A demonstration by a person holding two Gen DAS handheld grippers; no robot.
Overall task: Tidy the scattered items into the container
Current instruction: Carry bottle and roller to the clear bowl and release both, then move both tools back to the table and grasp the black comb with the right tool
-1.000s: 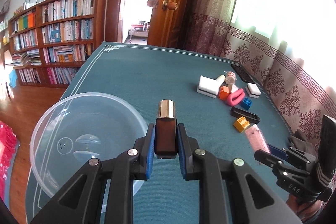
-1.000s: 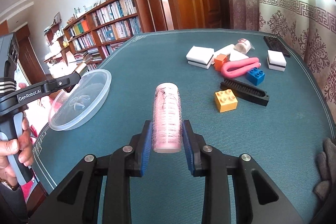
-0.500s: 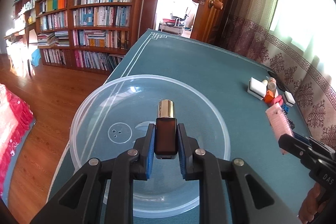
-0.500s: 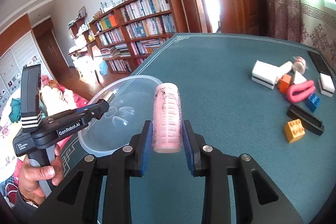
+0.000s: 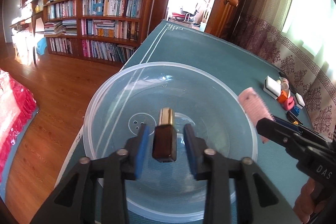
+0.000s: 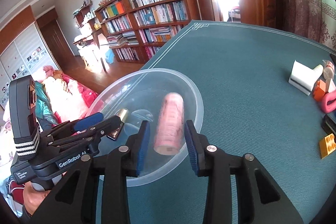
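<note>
A clear plastic bowl [image 5: 90, 110] [image 6: 198, 102] sits at the near-left corner of the green table. My left gripper [image 5: 166, 131] hovers over it, open, with a dark brown bottle with a gold cap [image 5: 164, 141] [image 6: 122, 114] loose between the blue pads, gaps on both sides. My right gripper [image 6: 167, 127] is open above the bowl's right half. A pink hair roller [image 6: 171, 127] [image 5: 253, 106], slightly blurred, lies free between its fingers.
Further right on the table lie a white sponge [image 6: 302, 77], an orange brick [image 6: 320, 89], a pink clip [image 6: 329, 101], a black comb [image 6: 329, 123] and a yellow brick [image 6: 328, 145]. The table edge and wooden floor [image 5: 52, 98] are just left of the bowl.
Both grippers moved left over the bowl. Each was shut on its item half a second ago; now both have opened and the bottle and roller are loose.
</note>
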